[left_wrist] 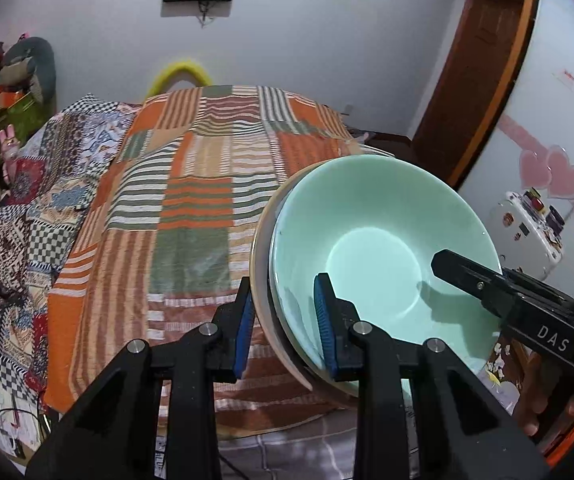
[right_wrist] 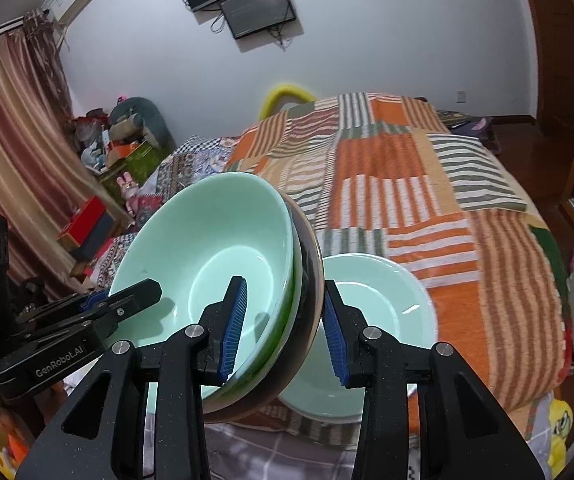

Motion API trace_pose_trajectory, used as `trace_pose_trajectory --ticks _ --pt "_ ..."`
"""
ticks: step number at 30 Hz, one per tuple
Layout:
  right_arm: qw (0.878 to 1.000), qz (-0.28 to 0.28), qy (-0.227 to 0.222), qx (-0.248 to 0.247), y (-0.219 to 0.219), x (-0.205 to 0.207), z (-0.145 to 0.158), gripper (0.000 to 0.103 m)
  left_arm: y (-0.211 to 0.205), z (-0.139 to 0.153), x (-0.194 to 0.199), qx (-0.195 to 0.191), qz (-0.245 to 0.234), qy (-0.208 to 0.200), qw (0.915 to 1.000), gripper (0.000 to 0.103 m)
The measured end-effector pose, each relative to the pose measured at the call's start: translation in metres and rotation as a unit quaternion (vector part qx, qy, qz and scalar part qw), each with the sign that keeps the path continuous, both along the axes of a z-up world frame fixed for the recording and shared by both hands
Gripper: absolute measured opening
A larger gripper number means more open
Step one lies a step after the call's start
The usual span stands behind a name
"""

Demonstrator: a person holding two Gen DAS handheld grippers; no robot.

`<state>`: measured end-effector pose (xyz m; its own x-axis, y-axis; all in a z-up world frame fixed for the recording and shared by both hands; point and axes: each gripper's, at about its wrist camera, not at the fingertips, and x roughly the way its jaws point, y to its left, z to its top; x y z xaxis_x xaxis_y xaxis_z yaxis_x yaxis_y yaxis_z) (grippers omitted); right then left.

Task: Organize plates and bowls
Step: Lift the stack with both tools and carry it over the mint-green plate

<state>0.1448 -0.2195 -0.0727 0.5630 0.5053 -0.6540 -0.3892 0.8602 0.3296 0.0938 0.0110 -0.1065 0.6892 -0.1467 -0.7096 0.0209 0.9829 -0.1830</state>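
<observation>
Stack of two nested dishes, held in the air above the bed: a pale green bowl (left_wrist: pixel 371 248) seated inside a darker, cream-edged outer bowl (left_wrist: pixel 261 276), both tilted steeply. Left gripper (left_wrist: pixel 285 322): jaws partly closed over the near rim of the stack, one blue pad (left_wrist: pixel 324 320) inside the green bowl, the other outside the outer bowl's wall; small gaps show at the pads, so how firmly it bites cannot be told. Right gripper (right_wrist: pixel 283 326): same arrangement on the opposite rim, one blue pad (right_wrist: pixel 233 326) against the green bowl's inner wall, the other finger just outside the dark underside of the outer bowl (right_wrist: pixel 307 312); jaws narrowed to roughly the thickness of the two rims. Each gripper appears in the other's view, reaching in over the bowl's edge. Second pale green bowl (right_wrist: pixel 383 320): upright on the bedspread, just beyond and partly behind the right gripper's outer finger, apart from the held stack. Striped patchwork bedspread (left_wrist: pixel 191 184): orange, green and cream, covering the bed under the stack.
</observation>
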Motion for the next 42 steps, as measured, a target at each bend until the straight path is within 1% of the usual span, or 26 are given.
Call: trace_pose_trajectory --ticks 5,15,33,42 --pt "1.0 -0.018 0.004 -0.001 -0.016 0.003 -0.002 0.034 -0.019 -0.002 0.009 0.004 -0.018 0.003 0.9998 0.029" --pt "0.999 -0.04 0.024 -0.008 -0.038 0.012 -0.015 0.034 -0.037 -0.017 0.032 0.01 -0.041 0.025 0.9988 0.029" --pt "0.995 -0.038 0.091 -0.023 -0.032 0.033 -0.062 0.034 -0.036 -0.073 0.065 0.009 -0.039 0.097 0.9945 0.029" --pt "0.993 -0.038 0.11 -0.028 -0.032 0.039 -0.074 0.034 -0.036 -0.095 0.073 0.009 -0.041 0.124 0.9914 0.029"
